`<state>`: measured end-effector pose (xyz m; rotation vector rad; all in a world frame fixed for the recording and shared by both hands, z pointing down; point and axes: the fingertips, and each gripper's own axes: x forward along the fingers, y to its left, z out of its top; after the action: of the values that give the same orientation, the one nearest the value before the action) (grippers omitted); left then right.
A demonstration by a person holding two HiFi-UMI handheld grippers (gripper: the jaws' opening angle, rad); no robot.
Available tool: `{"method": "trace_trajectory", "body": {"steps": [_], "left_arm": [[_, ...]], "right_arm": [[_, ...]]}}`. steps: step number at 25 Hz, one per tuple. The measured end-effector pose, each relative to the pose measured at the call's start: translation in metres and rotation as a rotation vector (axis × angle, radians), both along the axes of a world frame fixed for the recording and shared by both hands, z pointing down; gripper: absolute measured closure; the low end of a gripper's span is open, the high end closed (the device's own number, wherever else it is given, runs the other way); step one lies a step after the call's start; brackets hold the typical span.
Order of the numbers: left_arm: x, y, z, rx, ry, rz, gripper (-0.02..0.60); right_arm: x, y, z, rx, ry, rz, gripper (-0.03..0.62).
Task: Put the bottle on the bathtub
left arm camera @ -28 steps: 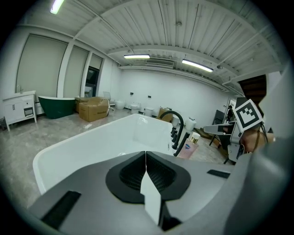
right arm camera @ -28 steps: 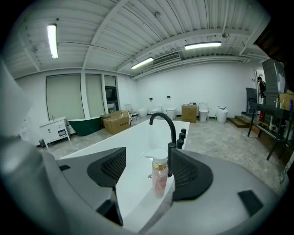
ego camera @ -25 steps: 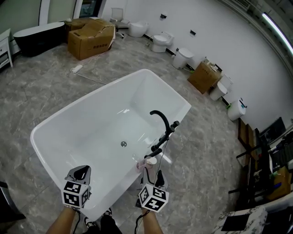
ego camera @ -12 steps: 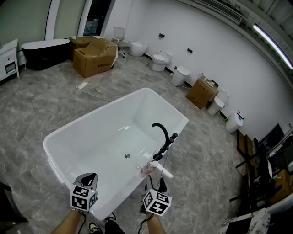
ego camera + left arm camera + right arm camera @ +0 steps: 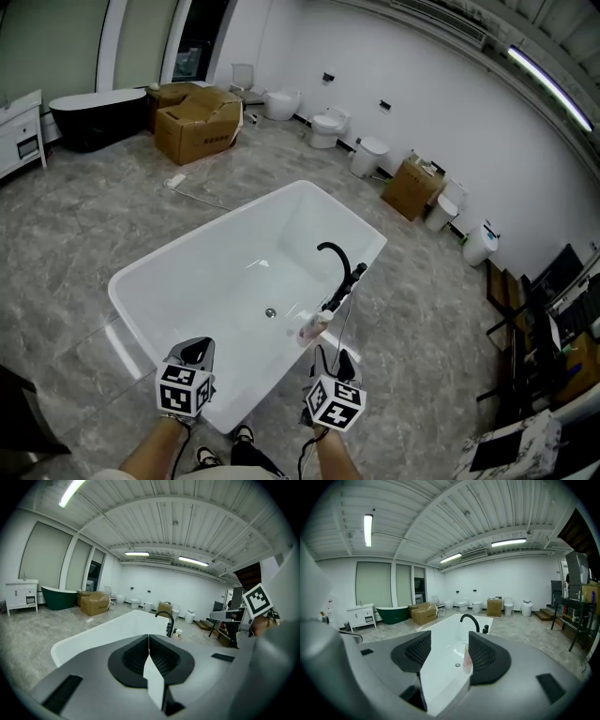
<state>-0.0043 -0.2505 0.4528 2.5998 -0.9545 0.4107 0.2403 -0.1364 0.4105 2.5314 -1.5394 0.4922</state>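
The white bathtub (image 5: 187, 253) fills the middle of the head view. A small pink bottle (image 5: 312, 328) stands upright on the tub's near right rim, just in front of the black faucet (image 5: 335, 264). My right gripper (image 5: 335, 356) hangs just behind the bottle, apart from it, open. Its jaws have just been closing a little, with nothing gripped. In the right gripper view the bottle (image 5: 467, 658) shows beyond the gap, close to the right pad (image 5: 485, 654). My left gripper (image 5: 196, 350) hovers over the tub's near corner, shut and empty. The bottle (image 5: 178, 633) and faucet (image 5: 166, 620) appear ahead.
Cardboard boxes (image 5: 197, 122) and a dark tub (image 5: 94, 117) stand at the far left. Toilets (image 5: 328, 127) line the back wall beside another box (image 5: 412, 187). A black rack (image 5: 548, 319) stands at the right. A cable (image 5: 202, 195) lies on the floor behind the tub.
Both grippers have risen and drawn back from the tub. The right gripper has come away from the bottle, which stays standing on the rim.
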Motion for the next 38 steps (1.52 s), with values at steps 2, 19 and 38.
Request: {"method": "trace_trajectory", "body": {"steps": [2,19,38], "left_arm": [[-0.001,0.006,-0.004,0.002,0.009,0.008,0.564],[0.033,0.037,-0.024,0.032,0.010,0.074,0.565],[0.068,0.109,-0.036,0.046,-0.016,0.079,0.565]], "right_arm": [[-0.007,0.008,0.001,-0.001,-0.003,-0.002,0.333],[0.005,0.050,-0.003,0.026,-0.029,0.042,0.453],[0.031,0.111,0.001,0.000,-0.058,0.019,0.556]]}}
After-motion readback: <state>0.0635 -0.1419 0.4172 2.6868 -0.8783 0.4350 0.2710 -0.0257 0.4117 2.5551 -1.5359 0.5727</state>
